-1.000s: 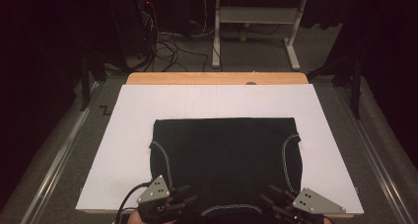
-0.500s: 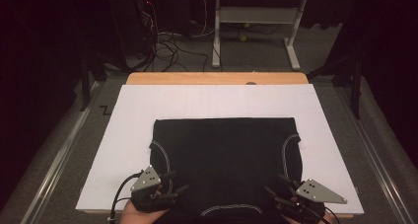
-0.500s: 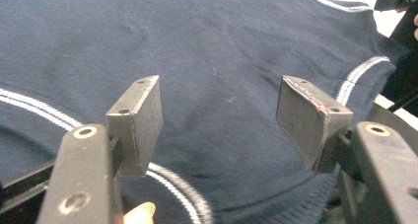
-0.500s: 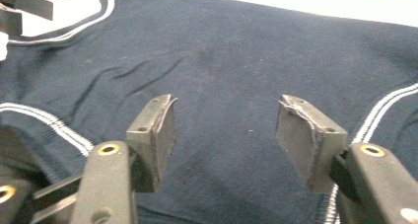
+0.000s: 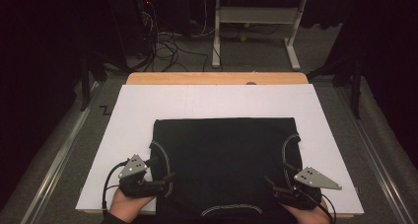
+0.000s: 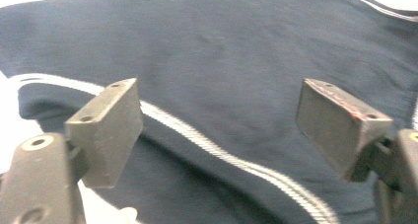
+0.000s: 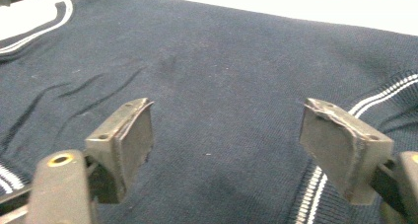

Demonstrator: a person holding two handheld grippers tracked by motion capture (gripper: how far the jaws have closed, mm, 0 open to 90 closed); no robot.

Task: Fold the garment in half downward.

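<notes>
Two grippers work at the near edge of the table, and we see much of the scene only in part. Our left gripper [image 5: 165, 180] sits at the dark folded garment's [image 5: 224, 160] near left corner, beside the white-trimmed armhole [image 5: 161, 157]; our right gripper [image 5: 276, 184] sits at the near right corner by the other trimmed armhole [image 5: 290, 155]. Both our hands are cut off by the bottom of the high view, the left hand [image 5: 125, 206] showing more than the right hand [image 5: 308, 214]. The garment lies flat on a white sheet [image 5: 148, 105] that covers most of the wooden table [image 5: 187, 78]; its near hem and neckline trim [image 5: 231, 210] run to the picture's lower edge. In the left gripper view the jaws stand wide, having just been opening, with navy cloth and a white stripe [image 6: 217, 152] below the gap and nothing pressed between the pads [image 6: 111, 130]. In the right gripper view the jaws likewise stand wide after opening, above plain knit fabric, a double white stripe [image 7: 310, 194] passing near the right pad [image 7: 340, 145]; whether either pad brushes the cloth we cannot tell. Beyond the table the room is dark: cables [image 5: 167, 46] and a pale frame's legs [image 5: 256, 36] are barely legible.
</notes>
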